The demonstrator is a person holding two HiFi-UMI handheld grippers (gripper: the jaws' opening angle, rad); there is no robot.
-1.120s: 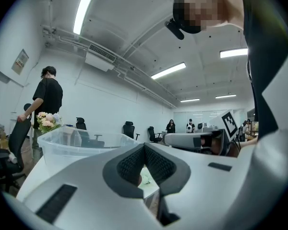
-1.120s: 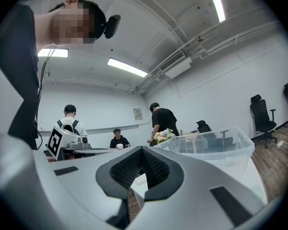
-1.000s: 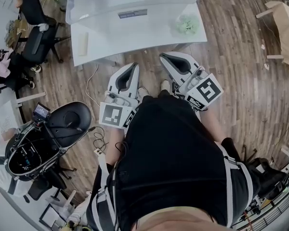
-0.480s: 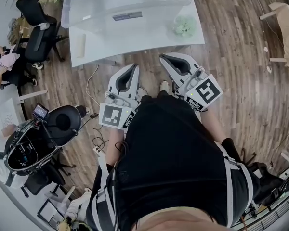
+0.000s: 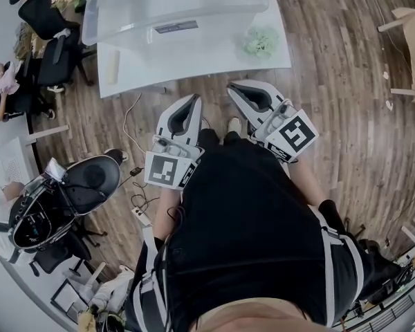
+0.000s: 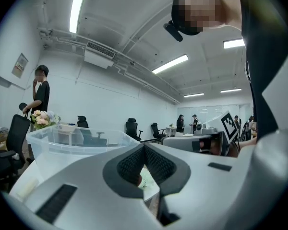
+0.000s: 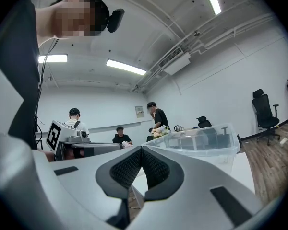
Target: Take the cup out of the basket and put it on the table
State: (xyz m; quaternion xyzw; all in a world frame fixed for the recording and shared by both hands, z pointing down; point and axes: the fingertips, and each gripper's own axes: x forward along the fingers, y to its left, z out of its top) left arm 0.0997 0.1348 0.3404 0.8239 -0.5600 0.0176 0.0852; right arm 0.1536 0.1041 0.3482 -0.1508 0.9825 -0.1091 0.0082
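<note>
Closest in, the left gripper [image 5: 193, 101] and the right gripper [image 5: 235, 88] are held side by side in front of the person's body, over the wooden floor [image 5: 346, 116], both aimed toward the table. In each gripper view the ribbed pads meet at the tips with nothing between them, so both tools are closed and empty. Just beyond them stands the white table [image 5: 207, 54], and on its far part sits the basket [image 5: 124, 19], a clear plastic tub with an open top. On the bare tabletop to the right of it lies a pale green crumpled thing [image 5: 261, 40], and near the left edge a pale cylinder [image 5: 113, 66]. The cup itself cannot be made out in any view; going by the task it should be inside the tub, whose frosted walls hide the contents. I judge this to be the approach step, with nothing yet grasped. The next move calls for closing the gap to the table, opening one gripper's jaws, and reaching over the tub's rim from above.
</note>
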